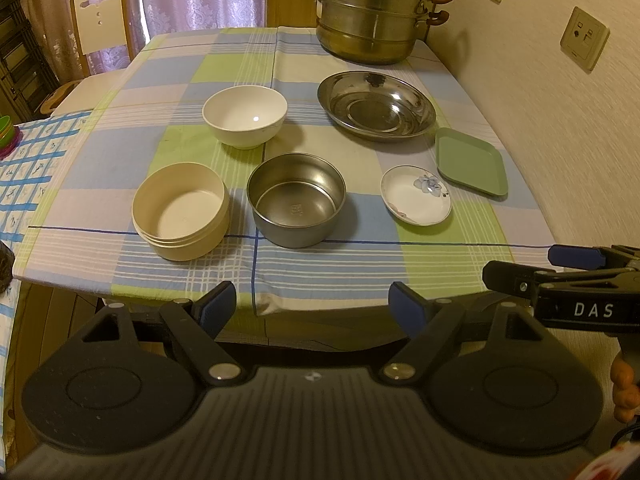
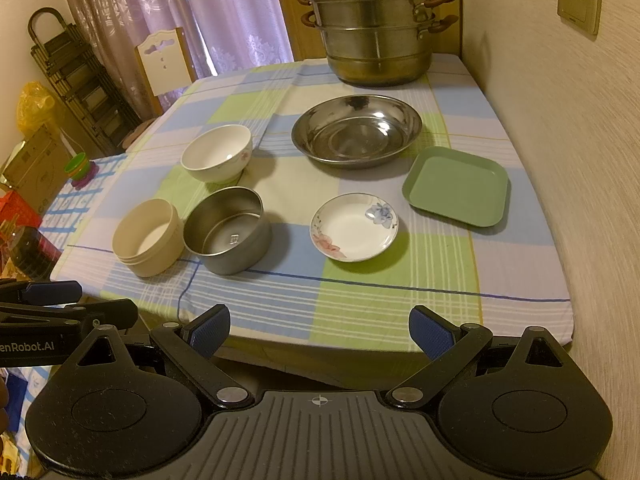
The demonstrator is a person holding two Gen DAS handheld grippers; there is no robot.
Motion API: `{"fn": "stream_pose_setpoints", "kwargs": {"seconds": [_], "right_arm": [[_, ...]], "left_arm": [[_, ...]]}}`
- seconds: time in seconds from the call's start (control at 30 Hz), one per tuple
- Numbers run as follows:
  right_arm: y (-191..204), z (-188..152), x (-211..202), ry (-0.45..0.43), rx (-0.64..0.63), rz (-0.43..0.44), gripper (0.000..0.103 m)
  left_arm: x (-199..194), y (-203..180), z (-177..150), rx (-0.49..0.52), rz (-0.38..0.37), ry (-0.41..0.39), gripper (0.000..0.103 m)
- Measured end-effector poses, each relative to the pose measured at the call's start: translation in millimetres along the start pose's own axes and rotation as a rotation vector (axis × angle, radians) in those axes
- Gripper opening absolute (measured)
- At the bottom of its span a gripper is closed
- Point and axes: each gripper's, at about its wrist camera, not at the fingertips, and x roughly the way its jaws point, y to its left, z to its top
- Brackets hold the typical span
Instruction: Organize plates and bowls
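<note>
Bowls (image 1: 295, 205) left, plates (image 2: 354, 226) right, unstacked on table (image 1: 360, 272) | left gripper (image 1: 312, 306), right gripper (image 2: 320, 330): spread wide, empty, off near edge

We have our left black two-finger tool (image 1: 312, 306) held level, its blue-padded fingers (image 1: 214, 310) spread wide with nothing between them. Our right black two-finger tool (image 2: 320, 332) sits the same way, blue pads (image 2: 432, 334) far apart and empty. Both tools hang side by side: from the left wrist view the right one pokes in at the right edge, and from the right wrist view the left one shows at the left edge. Neither touches anything.
</note>
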Motion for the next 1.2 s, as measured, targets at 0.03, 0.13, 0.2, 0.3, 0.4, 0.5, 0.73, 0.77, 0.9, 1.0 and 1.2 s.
{"fn": "stream_pose_setpoints", "kwargs": {"seconds": [0.03, 0.13, 0.2, 0.3, 0.4, 0.5, 0.73, 0.77, 0.9, 1.0, 1.2], "right_arm": [[0.1, -0.7, 0.2, 0.000, 0.000, 0.000, 0.096], [0.0, -0.5, 0.2, 0.001, 0.000, 0.000, 0.096], [0.0, -0.2, -0.1, 0.000, 0.000, 0.000, 0.096], [0.0, -0.8, 0.3, 0.000, 0.000, 0.000, 0.096], [-0.3, -0.3, 0.3, 0.000, 0.000, 0.001, 0.096], [-0.4, 1.2, -0.2, 0.002, 0.001, 0.000, 0.096], [-11.8, 7.7, -0.7, -0.028, 0.026, -0.026, 0.096], [-15.9, 8.7, 0.0, -0.035, 0.035, -0.032, 0.096], [-36.5, 13.0, -0.4, -0.080, 0.085, -0.060, 0.096], [-50.1, 14.8, -1.8, -0.120, 0.110, -0.097, 0.096], [-74.9, 17.7, -1.2, -0.171, 0.162, -0.139, 0.096]], "left_arm": [[-0.2, 0.1, -0.1, 0.000, 0.000, 0.000, 0.082], [-0.2, 0.1, 0.0, 0.000, 0.000, 0.000, 0.082], [-0.2, 0.1, 0.1, 0.000, 0.000, 0.001, 0.082], [-0.2, 0.1, 0.1, 0.000, 0.000, 0.001, 0.082], [0.1, 0.0, 0.2, 0.000, 0.000, 0.002, 0.082], [0.3, -0.3, 0.2, 0.000, 0.000, 0.001, 0.082], [9.5, -9.4, 4.6, 0.014, -0.033, 0.003, 0.082], [10.8, -12.4, 6.5, 0.026, -0.032, -0.005, 0.082], [17.7, -24.0, 15.4, 0.066, -0.047, -0.025, 0.082], [28.4, -32.1, 24.0, 0.081, -0.075, -0.028, 0.080], [54.0, -49.9, 43.5, 0.102, -0.135, -0.027, 0.077]]}}
